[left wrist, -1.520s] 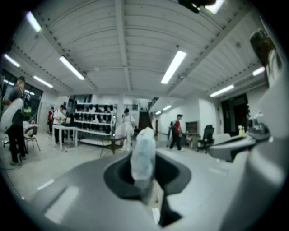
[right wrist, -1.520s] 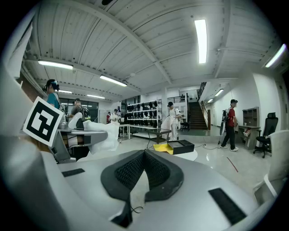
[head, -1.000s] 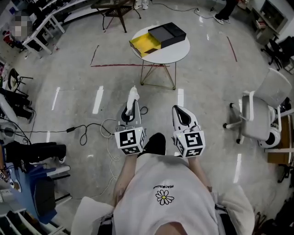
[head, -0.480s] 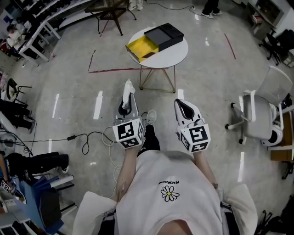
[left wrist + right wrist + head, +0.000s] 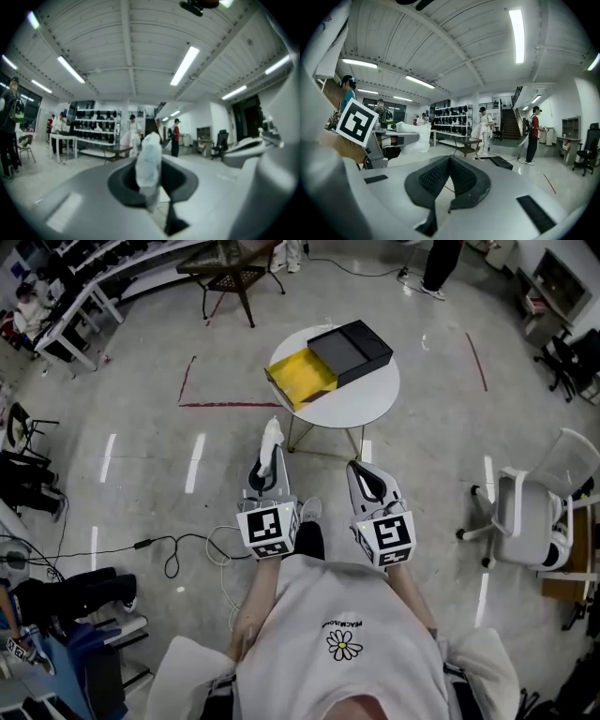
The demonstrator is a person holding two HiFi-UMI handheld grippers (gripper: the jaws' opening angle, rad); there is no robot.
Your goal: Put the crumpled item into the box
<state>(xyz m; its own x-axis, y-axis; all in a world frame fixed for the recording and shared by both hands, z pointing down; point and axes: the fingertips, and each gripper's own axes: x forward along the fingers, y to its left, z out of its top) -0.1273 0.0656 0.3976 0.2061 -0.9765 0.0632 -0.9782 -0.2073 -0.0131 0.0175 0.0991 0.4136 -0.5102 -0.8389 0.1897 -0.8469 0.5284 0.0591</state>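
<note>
A crumpled white item (image 5: pixel 272 433) sticks out of my left gripper (image 5: pixel 269 454), whose jaws are shut on it; in the left gripper view the crumpled item (image 5: pixel 149 164) stands upright between the pads. My right gripper (image 5: pixel 360 468) is held beside it, shut with nothing in it, its ribbed pads meeting at the tips (image 5: pixel 450 161). Ahead, a box lies on a round white table (image 5: pixel 370 392): a black sleeve (image 5: pixel 354 347) with a yellow inner tray (image 5: pixel 298 381) slid out to the left. Both grippers hang short of the table, above the floor.
A white office chair (image 5: pixel 527 507) stands at the right. Cables (image 5: pixel 178 542) trail over the floor at the left. Red tape lines (image 5: pixel 225 404) mark the floor by the table. A dark table (image 5: pixel 230 277) and a standing person (image 5: pixel 441 263) are beyond.
The table and box have come nearer and sit lower in the head view. Both grippers keep their pose, the left still holding the crumpled item.
</note>
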